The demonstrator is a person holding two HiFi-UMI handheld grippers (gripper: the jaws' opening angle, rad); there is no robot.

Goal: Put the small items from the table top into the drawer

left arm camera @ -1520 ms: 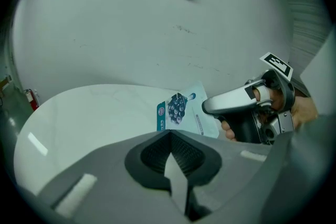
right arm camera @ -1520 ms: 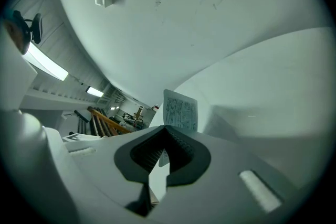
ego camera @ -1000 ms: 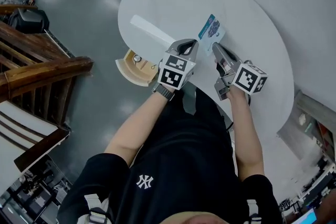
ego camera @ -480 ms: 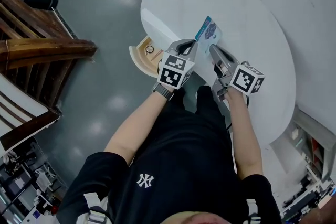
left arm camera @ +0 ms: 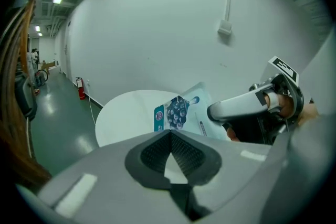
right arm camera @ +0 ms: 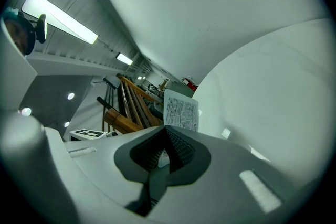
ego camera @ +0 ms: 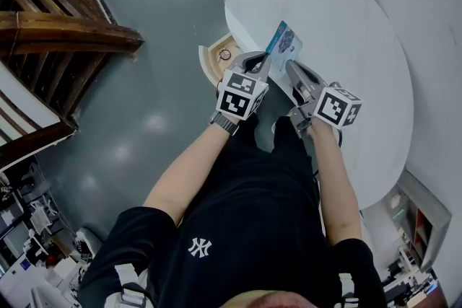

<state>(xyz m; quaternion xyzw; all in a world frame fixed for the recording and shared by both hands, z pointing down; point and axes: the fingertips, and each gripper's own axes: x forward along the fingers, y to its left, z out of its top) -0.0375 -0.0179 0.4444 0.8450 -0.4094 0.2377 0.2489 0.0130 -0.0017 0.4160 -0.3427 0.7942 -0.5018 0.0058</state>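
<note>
Head view: the left gripper point(ego camera: 261, 63) and the right gripper point(ego camera: 291, 67) bring their tips close together under the packet point(ego camera: 286, 40). The lower edge of the packet is hidden behind these tips, so the hold is not clear here. The packet rises from the fingertips, and its long axis points away from the person, over the white table point(ego camera: 339, 3). The open drawer point(ego camera: 214, 65) lies to the left of the left fingers. A small round thing inside it is too small to name.

Left gripper view: the jaws of the left gripper point(left arm camera: 170, 132) meet at their tips. A pale sliver shows between the pads, and I cannot tell whether it is the packet. The packet point(left arm camera: 181, 113) stands just beyond the tips with its printed front toward them and its bottom cut off by the jaws. The right gripper point(left arm camera: 212, 112) reaches it from the right.

Right gripper view: the right gripper point(right arm camera: 167, 127) is closed on the packet point(right arm camera: 181, 108). The packet stands up out of the pads and shows its back with small print, which is too fine to read. The table point(right arm camera: 273, 102) lies to the right of the fingers.
</note>
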